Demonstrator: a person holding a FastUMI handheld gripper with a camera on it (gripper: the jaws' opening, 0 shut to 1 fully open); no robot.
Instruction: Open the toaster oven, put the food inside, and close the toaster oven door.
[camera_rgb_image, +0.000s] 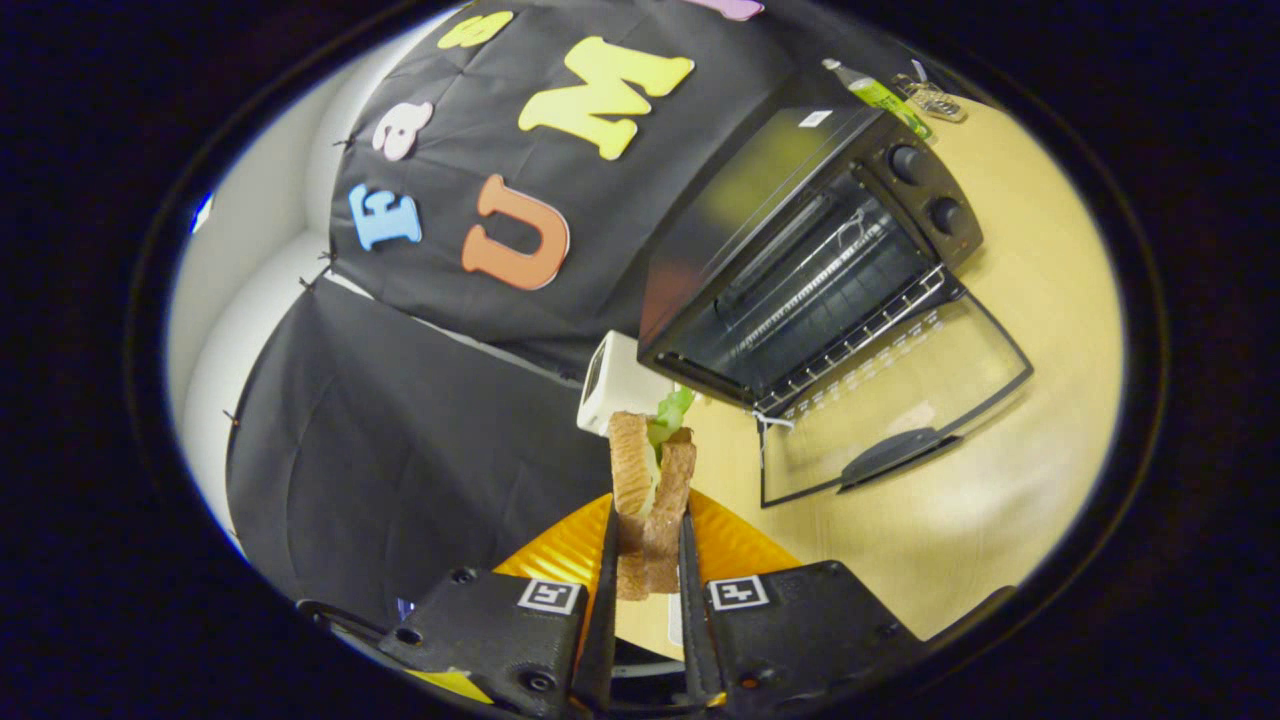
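Nearest of all, the gripper (648, 545) has its two fingers pressed together on a sandwich (650, 500), one finger against each outer bread slice, so the food stands on edge between them with its top poking out beyond the fingertips. That squeeze across the flat faces looks chosen to keep the layers from sliding apart; a frill of green lettuce (672, 412) sticks out at the top between the coarse, brown, crumbly slices. Largest in the scene is the pale wooden table (1040, 330), smooth and faintly glossy, on which the toaster oven (800, 240) sits well beyond the fingers: a dark boxy metal body with two round knobs, a wire rack inside, and its glass door (900, 400) already dropped flat onto the table, handle outward, leaving the cavity open to receive the food. Under the sandwich lies a ribbed, shiny orange plate (735, 545), and a small white boxy object (615, 385) stands beside the oven's near corner.
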